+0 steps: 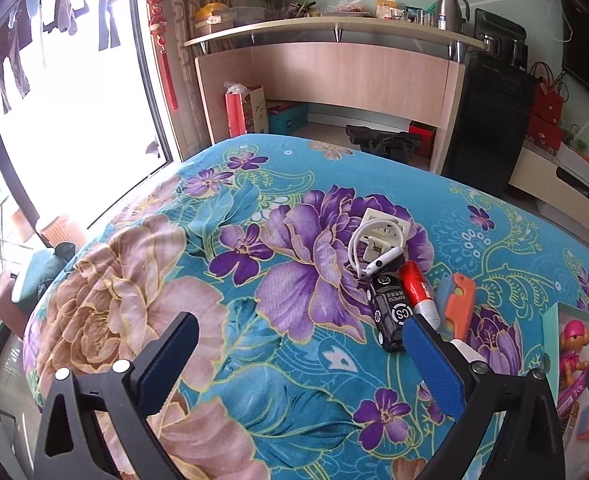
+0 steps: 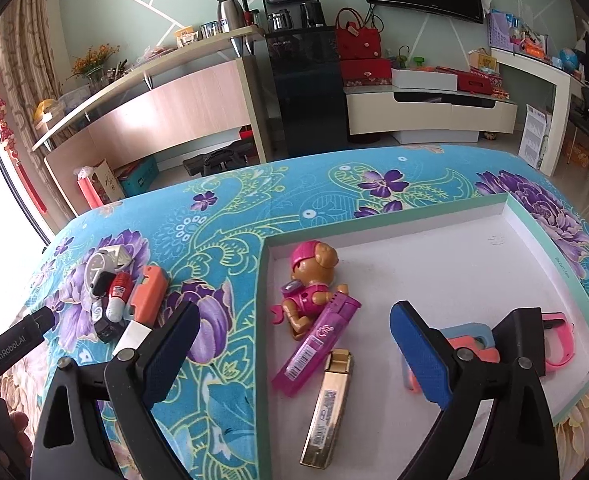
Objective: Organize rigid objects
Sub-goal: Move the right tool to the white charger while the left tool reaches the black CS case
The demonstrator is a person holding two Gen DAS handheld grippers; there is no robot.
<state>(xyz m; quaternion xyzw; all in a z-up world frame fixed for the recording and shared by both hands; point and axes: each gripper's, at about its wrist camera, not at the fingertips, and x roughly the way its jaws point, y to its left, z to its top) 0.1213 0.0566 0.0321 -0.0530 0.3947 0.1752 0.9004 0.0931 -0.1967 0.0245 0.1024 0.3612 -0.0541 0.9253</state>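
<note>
only the right wrist view shows the whole shallow white tray with the mint-green rim (image 2: pixel 554 240): in it lie a pink toy puppy figure (image 2: pixel 314 280), a magenta plastic case (image 2: pixel 314 352) and a gold bar-shaped box (image 2: pixel 326 412). the right gripper (image 2: pixel 294 344) gapes wide, empty, above them. the left wrist view shows the left gripper (image 1: pixel 300 350), likewise spread and empty, with a black toy car (image 1: pixel 390 312), a red-and-white tube (image 1: pixel 418 292) and an orange plastic piece (image 1: pixel 460 300) clustered on the floral turquoise blanket (image 1: pixel 174 240) by its right finger.

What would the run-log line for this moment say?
left tool: open, empty | right tool: open, empty, over tray | in tray: dog figure, gold box | on blanket: toy car
</note>
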